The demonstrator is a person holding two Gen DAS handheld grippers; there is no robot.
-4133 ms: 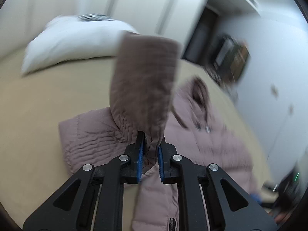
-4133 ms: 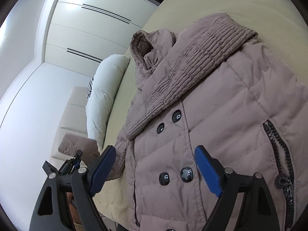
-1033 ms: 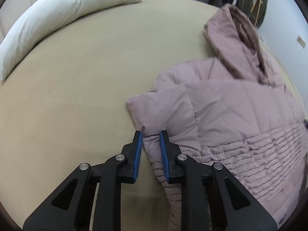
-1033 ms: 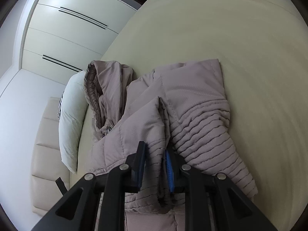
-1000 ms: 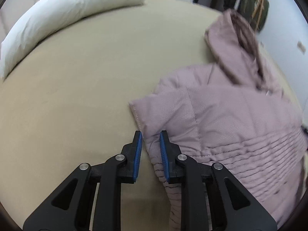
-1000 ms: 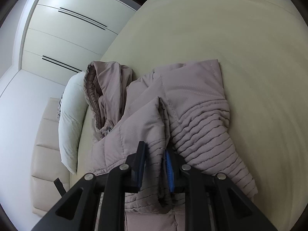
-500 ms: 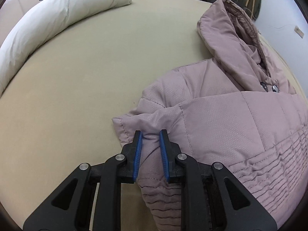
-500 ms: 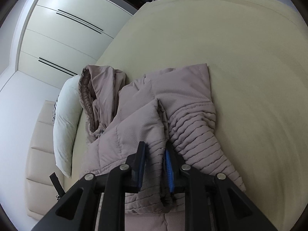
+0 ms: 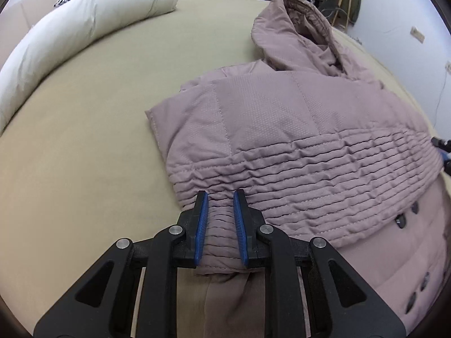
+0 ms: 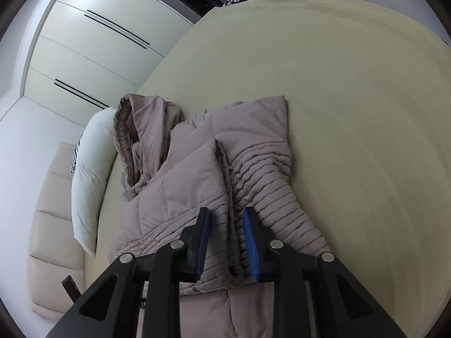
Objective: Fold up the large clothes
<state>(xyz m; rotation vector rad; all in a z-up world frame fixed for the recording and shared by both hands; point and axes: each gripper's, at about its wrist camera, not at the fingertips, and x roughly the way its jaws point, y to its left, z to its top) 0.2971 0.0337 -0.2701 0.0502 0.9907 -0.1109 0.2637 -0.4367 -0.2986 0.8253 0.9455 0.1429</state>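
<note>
Item: quilted mauve jacket [image 9: 282,129], lying on the bed [image 9: 84,140], both sleeves crossed over its chest, hood [image 9: 296,33] at the far end.

Left gripper [image 9: 220,214]: I see its blue pads a little apart with ribbed sleeve cuff between them; whether they pinch or merely flank the cloth I cannot tell.

Right gripper [image 10: 227,233]: jaws slightly spread, straddling a ridge of ribbed sleeve; grip likewise uncertain.

Step in hand, my judgement: settling the folded sleeves. To do it well I would free both cuffs low and level, so the sleeves stay flat, then take the hem for the next fold.

Surface: beige sheet, smooth, soft.

Room, left to right: white pillow [image 9: 70,28] far left, pale wardrobe doors [image 10: 93,45], dark hanging clothes far right.
</note>
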